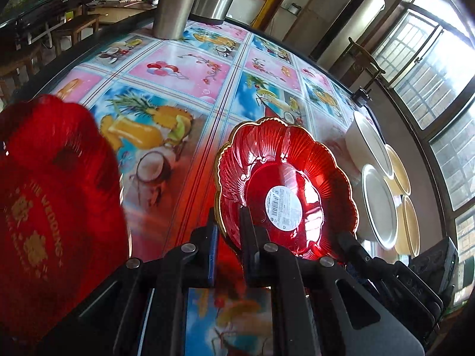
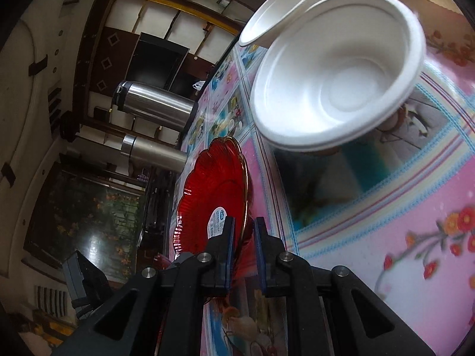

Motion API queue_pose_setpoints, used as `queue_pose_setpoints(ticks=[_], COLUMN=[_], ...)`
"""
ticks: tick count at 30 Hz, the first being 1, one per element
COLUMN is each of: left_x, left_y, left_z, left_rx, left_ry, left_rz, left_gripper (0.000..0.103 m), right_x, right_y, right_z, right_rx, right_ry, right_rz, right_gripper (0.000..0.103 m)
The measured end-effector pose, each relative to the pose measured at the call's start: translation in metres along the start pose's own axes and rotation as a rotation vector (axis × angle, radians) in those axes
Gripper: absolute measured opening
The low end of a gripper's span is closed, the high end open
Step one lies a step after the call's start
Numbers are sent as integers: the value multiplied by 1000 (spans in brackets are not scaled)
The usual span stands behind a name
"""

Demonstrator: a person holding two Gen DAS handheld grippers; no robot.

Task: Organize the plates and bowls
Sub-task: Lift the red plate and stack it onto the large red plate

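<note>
The red wedding plate (image 1: 53,195) is blurred and cut off by the left edge.

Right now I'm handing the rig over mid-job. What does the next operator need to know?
Left gripper: closed on the rim of the labelled red plate.
Right gripper: straddles what seems to be the same rim; grip unclear.
Second red plate: close at the left, blurred.
White bowls and beige plates: side by side on the table.
Done: nothing stacked yet.
Left: all the stacking.
</note>
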State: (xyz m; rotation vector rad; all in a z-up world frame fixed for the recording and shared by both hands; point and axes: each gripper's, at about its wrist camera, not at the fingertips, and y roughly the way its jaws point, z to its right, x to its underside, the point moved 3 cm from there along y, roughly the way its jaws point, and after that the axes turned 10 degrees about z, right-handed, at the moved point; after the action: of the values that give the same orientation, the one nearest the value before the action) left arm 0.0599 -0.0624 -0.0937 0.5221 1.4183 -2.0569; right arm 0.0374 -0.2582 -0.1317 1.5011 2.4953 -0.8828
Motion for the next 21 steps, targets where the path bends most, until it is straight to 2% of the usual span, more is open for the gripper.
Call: queue_pose_setpoints(ticks=[6, 12, 14, 17, 21], left_x=[20, 9, -1, -10, -18], left_y=[-40, -95, -119, -143, -154], left_z=[2, -20, -35, -62, -106], left_rx=[10, 16, -7, -48, -123], left_ry=[87, 83, 80, 66, 34], left_rz=[59, 175, 234, 278, 281], left_gripper=[12, 13, 13, 12, 12], right_x=[19, 38, 51, 73, 111], right_y=[-30, -45, -41, -28, -2], right_z=[-20, -85, -112, -140, -162], right_rx=[-28, -89, -122, -152, -154], right_ry=[-75, -192, -240, -282, -323], right_rz=[22, 43, 30, -10, -81], right_gripper=[13, 13, 13, 12, 12])
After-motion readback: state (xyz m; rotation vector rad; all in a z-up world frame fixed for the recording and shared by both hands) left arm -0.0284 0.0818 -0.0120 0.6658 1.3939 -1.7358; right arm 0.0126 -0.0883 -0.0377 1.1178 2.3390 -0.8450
